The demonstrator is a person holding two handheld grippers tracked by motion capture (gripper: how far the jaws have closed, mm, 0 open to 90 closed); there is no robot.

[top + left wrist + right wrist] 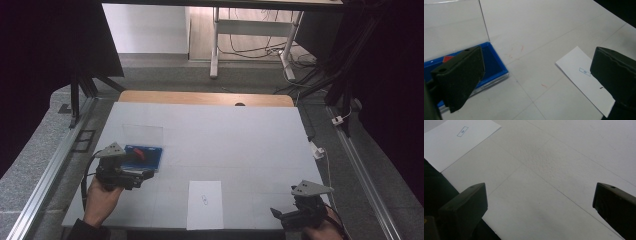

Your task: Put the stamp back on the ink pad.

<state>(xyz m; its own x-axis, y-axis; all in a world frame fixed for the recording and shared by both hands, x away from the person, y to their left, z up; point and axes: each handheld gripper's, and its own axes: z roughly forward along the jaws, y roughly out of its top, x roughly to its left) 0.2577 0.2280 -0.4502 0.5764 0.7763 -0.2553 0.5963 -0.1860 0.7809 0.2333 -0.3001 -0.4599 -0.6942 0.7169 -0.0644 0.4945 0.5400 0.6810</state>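
a shallow blue case (150,156) lies flat on the table at about nine o'clock, its clear lid (143,134) swung open toward twelve o'clock. inside sits a small red piece (139,153) (too blurred to tell what it is). at six o'clock lies a white paper sheet (205,205), flat, bearing a small printed mark, well apart from the case.

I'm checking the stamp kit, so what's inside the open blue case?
The blue case holds something red on its blue floor. The left gripper covers the rest in both views.
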